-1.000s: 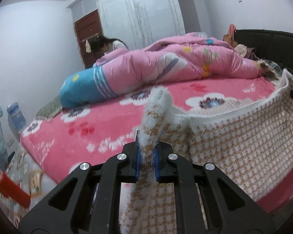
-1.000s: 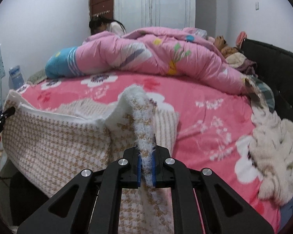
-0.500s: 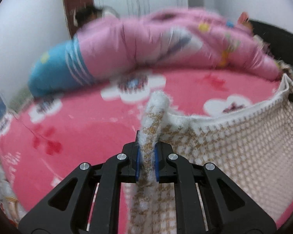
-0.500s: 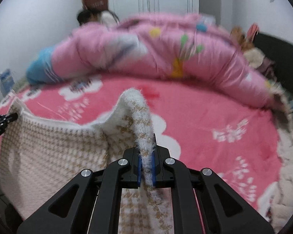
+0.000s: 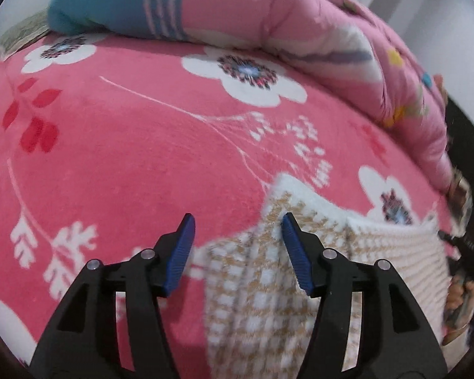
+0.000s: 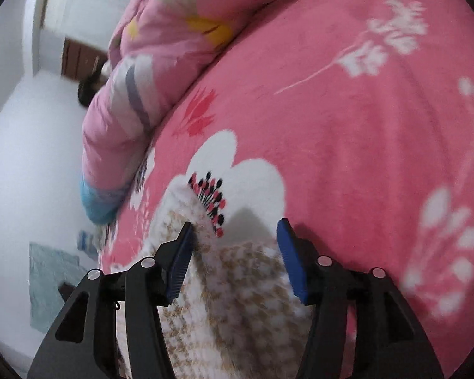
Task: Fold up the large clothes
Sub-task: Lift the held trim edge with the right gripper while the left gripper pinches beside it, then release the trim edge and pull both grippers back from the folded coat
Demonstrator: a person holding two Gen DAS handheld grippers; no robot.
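Both tongs (image 5: 237, 230) (image 6: 233, 237) released, sweater (image 5: 268, 284) dropped

Tan-and-white houndstooth knit garment (image 5: 262, 284), fuzzy white edge, lying on bed

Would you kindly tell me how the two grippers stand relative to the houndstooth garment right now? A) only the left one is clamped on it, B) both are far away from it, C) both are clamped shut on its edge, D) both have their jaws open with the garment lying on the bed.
D: the left gripper and right gripper both show jaws spread wide, with the houndstooth garment lying loose on the pink bedspread.
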